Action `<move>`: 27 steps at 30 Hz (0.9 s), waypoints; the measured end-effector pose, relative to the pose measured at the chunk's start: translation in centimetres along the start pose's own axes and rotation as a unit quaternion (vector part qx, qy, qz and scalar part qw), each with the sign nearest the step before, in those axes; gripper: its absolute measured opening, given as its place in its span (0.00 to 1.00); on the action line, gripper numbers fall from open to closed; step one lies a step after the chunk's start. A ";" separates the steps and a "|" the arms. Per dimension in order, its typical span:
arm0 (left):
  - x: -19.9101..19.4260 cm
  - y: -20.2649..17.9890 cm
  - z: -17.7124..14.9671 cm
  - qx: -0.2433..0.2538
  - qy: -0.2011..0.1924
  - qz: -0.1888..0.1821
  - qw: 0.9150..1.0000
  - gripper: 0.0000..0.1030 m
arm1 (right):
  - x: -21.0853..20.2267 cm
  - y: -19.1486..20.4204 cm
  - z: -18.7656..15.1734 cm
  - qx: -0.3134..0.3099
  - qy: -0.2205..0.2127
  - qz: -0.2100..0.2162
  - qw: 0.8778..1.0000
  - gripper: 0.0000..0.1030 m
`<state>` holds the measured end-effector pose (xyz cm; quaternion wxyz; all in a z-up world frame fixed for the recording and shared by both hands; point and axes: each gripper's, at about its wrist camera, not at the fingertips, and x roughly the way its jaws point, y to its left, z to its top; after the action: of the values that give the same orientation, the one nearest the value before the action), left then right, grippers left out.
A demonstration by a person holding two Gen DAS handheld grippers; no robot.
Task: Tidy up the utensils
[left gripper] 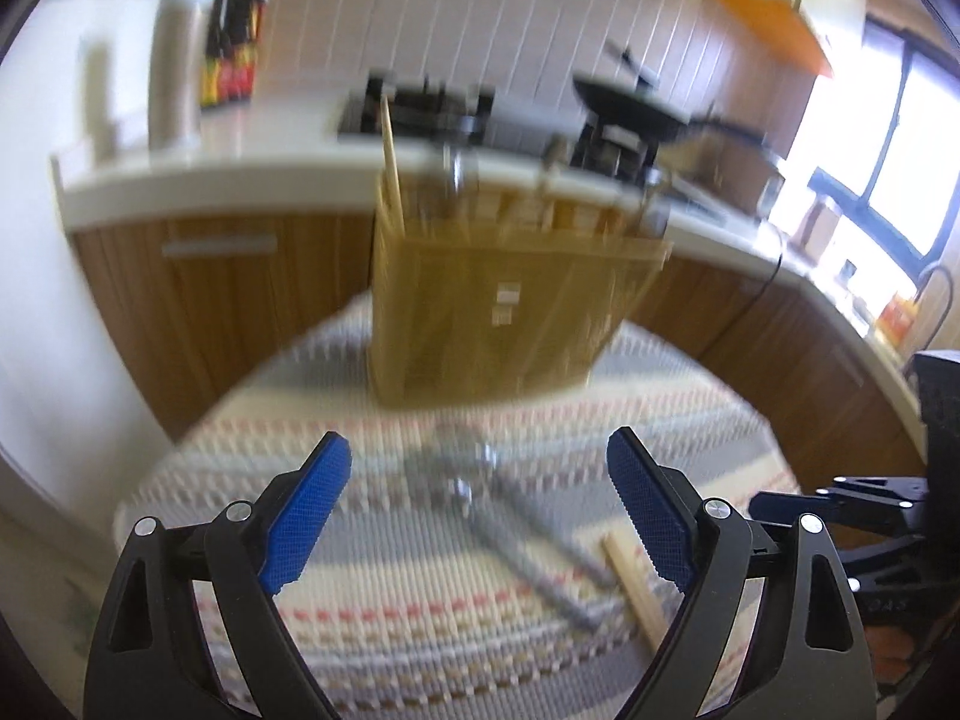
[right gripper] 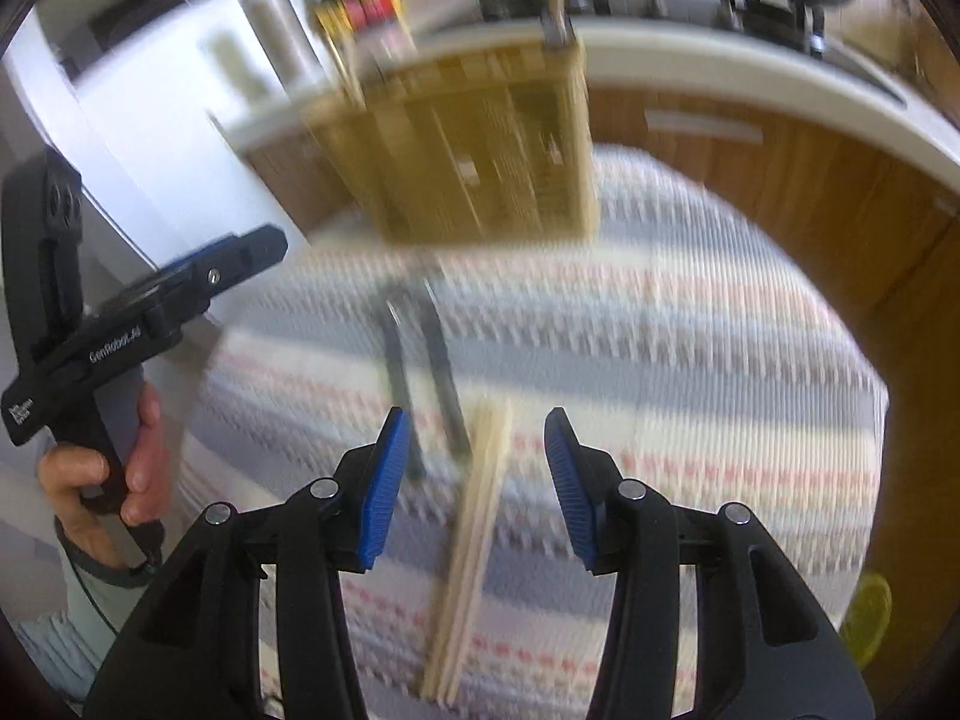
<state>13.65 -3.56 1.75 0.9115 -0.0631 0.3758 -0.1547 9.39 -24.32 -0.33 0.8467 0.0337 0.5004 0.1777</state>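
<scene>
Left gripper (left gripper: 479, 474) hovering spread over grey metal utensils (left gripper: 480, 492); right gripper (right gripper: 477, 468) gaping, empty, above pale wooden chopsticks (right gripper: 474, 540); tall slatted bamboo utensil holder (left gripper: 492, 312) standing beyond on striped woven mat (left gripper: 420, 612).

Striped grey-cream-red cloth (right gripper: 660, 330), tan wooden holder (left gripper: 498, 312).

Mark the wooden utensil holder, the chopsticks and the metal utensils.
wooden utensil holder (left gripper: 498, 312): left wrist view, front face.
chopsticks (right gripper: 474, 546): right wrist view, mid-length.
metal utensils (right gripper: 441, 360): right wrist view, one handle.
</scene>
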 end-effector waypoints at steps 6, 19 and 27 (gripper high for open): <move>5.4 0.7 -2.8 -0.034 0.083 0.019 0.996 0.77 | 2.6 -1.0 -1.6 0.019 0.055 -0.008 0.998 0.35; 9.1 -2.1 -4.9 0.013 0.108 0.113 0.988 0.70 | 6.2 -0.1 -2.4 0.009 0.089 -0.002 0.996 0.22; 9.5 -3.0 -5.5 0.045 0.097 0.128 0.986 0.66 | 7.1 0.6 -3.5 -0.004 0.087 -0.007 0.996 0.22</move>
<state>15.38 -9.55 -7.76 0.8848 0.0421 0.4604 -0.0585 9.36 -21.80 -7.88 0.8011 0.0111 0.5718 0.1764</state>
